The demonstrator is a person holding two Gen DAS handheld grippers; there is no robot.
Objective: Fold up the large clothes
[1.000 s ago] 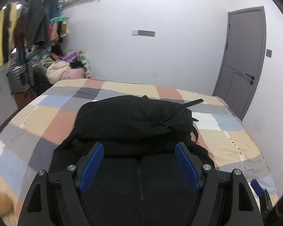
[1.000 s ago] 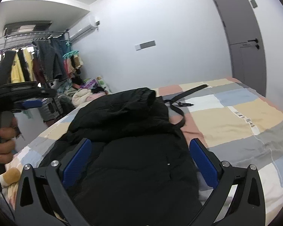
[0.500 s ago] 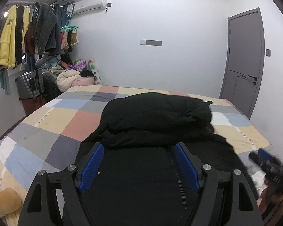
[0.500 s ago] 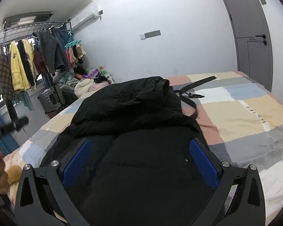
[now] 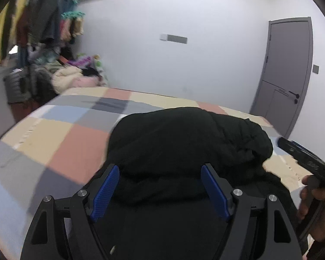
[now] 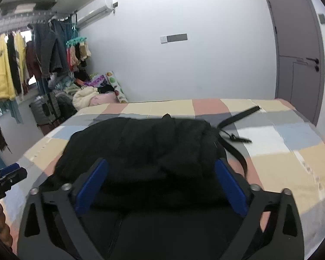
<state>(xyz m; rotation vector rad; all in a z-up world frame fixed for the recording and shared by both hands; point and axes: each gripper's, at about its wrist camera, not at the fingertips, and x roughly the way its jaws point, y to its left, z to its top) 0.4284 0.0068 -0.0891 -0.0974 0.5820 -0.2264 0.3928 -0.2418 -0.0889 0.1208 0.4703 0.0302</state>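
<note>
On the checkered bed point(image 6: 281, 164) lies the black coat point(image 6: 145, 147), partly folded, and both the left gripper point(image 5: 160, 186) and right gripper point(image 6: 160, 184) hover over it with jaws apart, probably ready to take its near edge.

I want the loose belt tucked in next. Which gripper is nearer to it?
Right. The right gripper hangs over the black coat, beside the belt; the left gripper sits across the coat.

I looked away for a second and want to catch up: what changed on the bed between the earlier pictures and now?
Both claws, left claw and right claw, swung to view the black coat more squarely, each open and holding nothing throughout. The coat stayed bunched on the checked bedspread, its belt trailing toward the door as before.
</note>
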